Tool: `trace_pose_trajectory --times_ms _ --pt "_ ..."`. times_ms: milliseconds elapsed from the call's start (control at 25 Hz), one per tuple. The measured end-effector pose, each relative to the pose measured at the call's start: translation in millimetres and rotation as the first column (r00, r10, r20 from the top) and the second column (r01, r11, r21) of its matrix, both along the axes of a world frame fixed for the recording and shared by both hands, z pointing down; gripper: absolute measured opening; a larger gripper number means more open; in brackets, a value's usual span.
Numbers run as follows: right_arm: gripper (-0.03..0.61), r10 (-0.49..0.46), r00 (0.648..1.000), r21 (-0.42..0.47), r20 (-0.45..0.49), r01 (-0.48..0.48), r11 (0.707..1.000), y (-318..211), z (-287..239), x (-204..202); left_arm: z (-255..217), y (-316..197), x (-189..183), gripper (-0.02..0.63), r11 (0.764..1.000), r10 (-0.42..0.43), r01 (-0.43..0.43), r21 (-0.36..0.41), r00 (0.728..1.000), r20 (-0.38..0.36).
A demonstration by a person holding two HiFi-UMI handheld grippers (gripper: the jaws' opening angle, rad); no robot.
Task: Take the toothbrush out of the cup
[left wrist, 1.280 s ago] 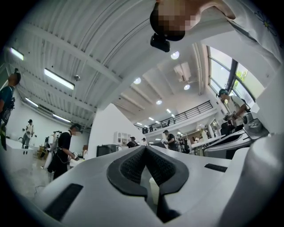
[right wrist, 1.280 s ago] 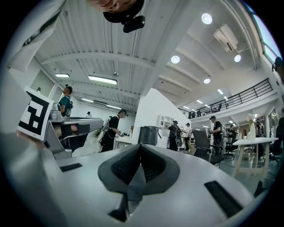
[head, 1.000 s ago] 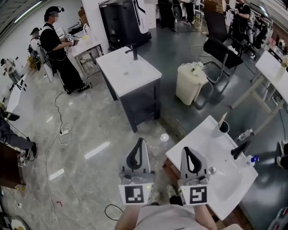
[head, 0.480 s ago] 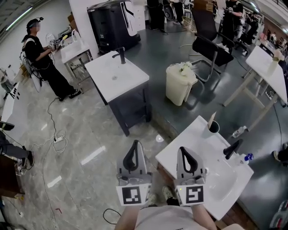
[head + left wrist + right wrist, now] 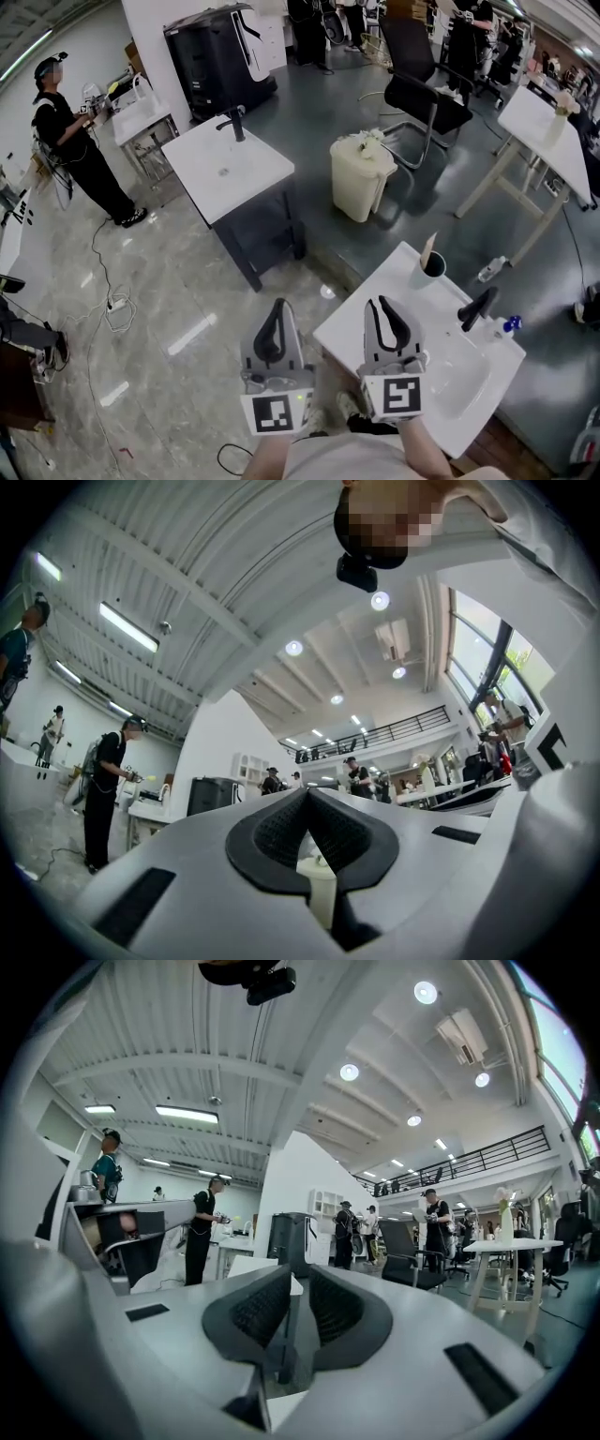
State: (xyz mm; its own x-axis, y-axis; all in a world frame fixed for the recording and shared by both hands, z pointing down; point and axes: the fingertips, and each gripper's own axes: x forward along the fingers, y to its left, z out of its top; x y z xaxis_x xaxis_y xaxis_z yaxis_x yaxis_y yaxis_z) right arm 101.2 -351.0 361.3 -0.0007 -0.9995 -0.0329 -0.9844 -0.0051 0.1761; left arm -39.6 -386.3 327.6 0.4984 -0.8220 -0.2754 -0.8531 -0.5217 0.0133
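Both grippers hang near, side by side: the left gripper (image 5: 279,306) over the floor, the right gripper (image 5: 377,305) over the sink's (image 5: 342,328) left edge. Both pairs of jaws are closed, with nothing between them. The toothbrush (image 5: 427,247) stands in the cup (image 5: 433,267) at the sink's far corner — well beyond the right gripper, left of the tap (image 5: 476,307).

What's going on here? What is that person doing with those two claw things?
A person holds a claw in each hand: the left claw and the right claw. Both are shut and empty, held out in front of the body. Just ahead is a white sink counter with a black tap and a black cup. A toothbrush stands in the cup. Neither claw has reached the cup yet.
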Motion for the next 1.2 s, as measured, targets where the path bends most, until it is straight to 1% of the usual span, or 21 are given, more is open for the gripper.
trace_pose_trajectory --times_ms 80,200,320,480,520,600,680,840,1040,1200 --pt "0.067 0.049 0.999 0.004 -0.003 -0.049 0.999 -8 -3 18 1 -3 6 0.015 1.0 0.01 -0.01 0.0 1.0 0.005" --pt "0.072 0.171 0.985 0.011 -0.006 -0.171 0.985 -19 -5 54 5 -7 17 0.015 1.0 0.022 -0.022 0.003 1.0 0.016" --pt "0.095 0.274 0.962 -0.015 0.016 -0.273 0.962 -30 2 89 11 -12 32 0.015 0.999 0.046 -0.046 -0.001 0.999 0.027" --pt "0.101 0.377 0.926 -0.05 -0.001 -0.377 0.925 -40 19 130 21 -18 54 0.015 0.996 0.086 -0.085 -0.022 0.995 0.054" --pt "0.104 0.399 0.917 -0.063 -0.006 -0.399 0.915 -42 25 140 24 -20 59 0.015 0.995 0.094 -0.093 -0.02 0.993 0.066" --pt "0.107 0.437 0.899 -0.092 -0.014 -0.436 0.895 -48 38 159 26 -23 69 0.015 0.994 0.106 -0.107 0.007 0.99 0.091" --pt "0.109 0.471 0.882 -0.123 -0.015 -0.469 0.875 -53 53 177 30 -26 78 0.015 0.993 0.115 -0.117 0.018 0.988 0.102" --pt "0.11 0.518 0.855 -0.195 -0.008 -0.509 0.838 -63 83 202 42 -30 93 0.015 0.991 0.136 -0.136 -0.009 0.985 0.106" --pt "0.115 0.54 0.842 -0.278 -0.006 -0.52 0.808 -78 117 223 55 -34 110 0.015 0.988 0.155 -0.152 -0.035 0.98 0.127" --pt "0.12 0.549 0.836 -0.338 0.009 -0.514 0.788 -86 137 234 65 -38 114 0.015 0.986 0.163 -0.157 -0.053 0.977 0.138"
